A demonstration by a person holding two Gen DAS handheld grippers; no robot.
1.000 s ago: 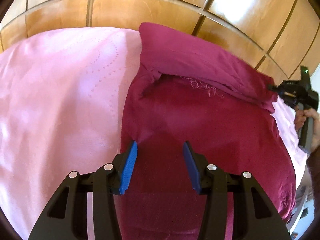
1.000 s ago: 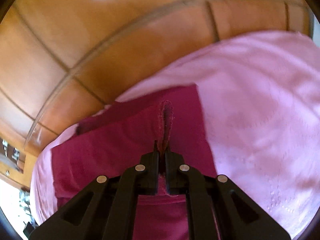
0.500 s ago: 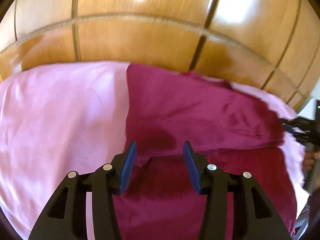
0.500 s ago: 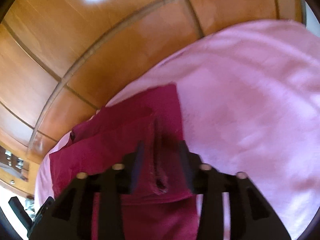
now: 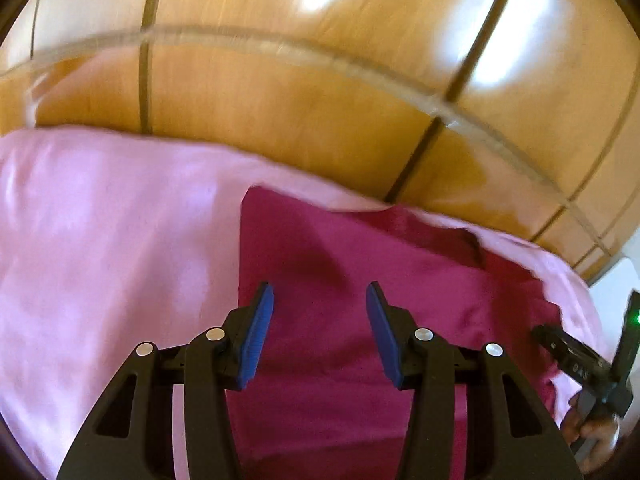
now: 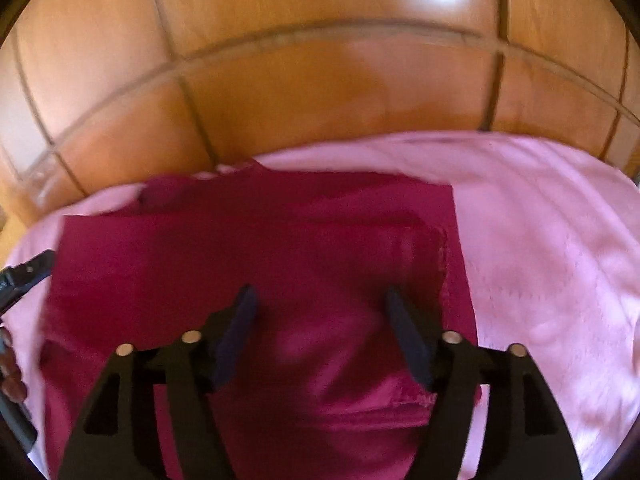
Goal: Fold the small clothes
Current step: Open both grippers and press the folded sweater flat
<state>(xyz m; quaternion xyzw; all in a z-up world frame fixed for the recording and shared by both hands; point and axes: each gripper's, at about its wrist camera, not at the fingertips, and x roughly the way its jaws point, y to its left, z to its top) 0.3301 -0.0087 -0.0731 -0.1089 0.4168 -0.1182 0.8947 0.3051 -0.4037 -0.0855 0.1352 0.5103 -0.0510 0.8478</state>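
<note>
The folded maroon garment [image 6: 256, 272] lies flat on the pink sheet [image 6: 540, 240] (wooden panelling behind), under the left gripper [image 5: 320, 300], parted and empty, and the right gripper [image 6: 320, 312], whose jaws have just been opening, nothing between them.

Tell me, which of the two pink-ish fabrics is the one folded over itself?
The dark magenta garment: it lies doubled over, layered edges showing along its right side. The pale pink sheet lies spread flat beneath it.
</note>
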